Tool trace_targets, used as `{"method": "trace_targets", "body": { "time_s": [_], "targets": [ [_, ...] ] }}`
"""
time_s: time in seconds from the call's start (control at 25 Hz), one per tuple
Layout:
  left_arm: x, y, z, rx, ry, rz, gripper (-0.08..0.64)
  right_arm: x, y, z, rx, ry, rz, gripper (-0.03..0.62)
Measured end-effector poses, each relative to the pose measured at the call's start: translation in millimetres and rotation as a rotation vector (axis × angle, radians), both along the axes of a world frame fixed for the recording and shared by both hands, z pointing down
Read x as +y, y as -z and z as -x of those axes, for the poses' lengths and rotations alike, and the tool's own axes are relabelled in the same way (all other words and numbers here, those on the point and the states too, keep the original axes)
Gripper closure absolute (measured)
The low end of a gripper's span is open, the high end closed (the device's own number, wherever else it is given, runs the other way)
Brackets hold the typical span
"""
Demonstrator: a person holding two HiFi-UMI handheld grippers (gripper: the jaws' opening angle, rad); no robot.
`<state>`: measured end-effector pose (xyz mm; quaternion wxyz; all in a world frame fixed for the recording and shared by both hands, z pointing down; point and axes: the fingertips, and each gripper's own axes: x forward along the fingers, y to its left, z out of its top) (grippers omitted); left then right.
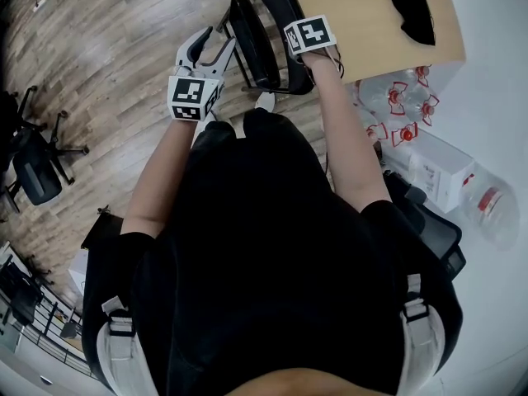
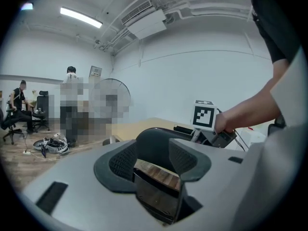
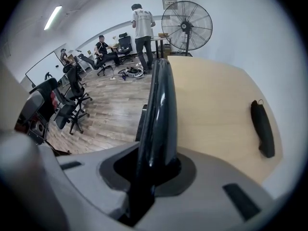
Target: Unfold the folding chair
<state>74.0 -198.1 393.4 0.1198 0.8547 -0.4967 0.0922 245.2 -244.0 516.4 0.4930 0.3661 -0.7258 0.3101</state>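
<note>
The black folding chair (image 1: pixel 266 35) stands on the wood floor in front of me, beside the table. My right gripper (image 1: pixel 308 54) points steeply down and is shut on the chair's glossy black back (image 3: pixel 161 105), which runs up out of its jaws. My left gripper (image 1: pixel 213 43) is lower and to the left. It is shut on a glossy dark panel of the chair (image 2: pixel 155 184), apparently the seat's edge, which reflects the floor. Beyond the left jaws curves the chair's dark top (image 2: pixel 153 146). The right gripper's fingertips are hidden under its marker cube in the head view.
A light wooden table (image 1: pixel 363 19) behind the chair carries a black pouch (image 1: pixel 411 7). Clear water bottles (image 1: pixel 396 106) and a white box (image 1: pixel 437 172) lie to my right. Office chairs (image 1: pixel 37 163) stand to the left. A standing fan (image 3: pixel 186 20) and people (image 3: pixel 143 23) are farther off.
</note>
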Motion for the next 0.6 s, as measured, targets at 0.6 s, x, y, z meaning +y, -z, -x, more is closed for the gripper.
{"method": "trace_targets", "body": {
  "time_s": [0.6],
  "targets": [
    [3, -80, 71, 0.06, 0.016, 0.202, 0.354, 40, 13, 93, 0.083, 0.014, -0.073, 0.529]
  ]
}}
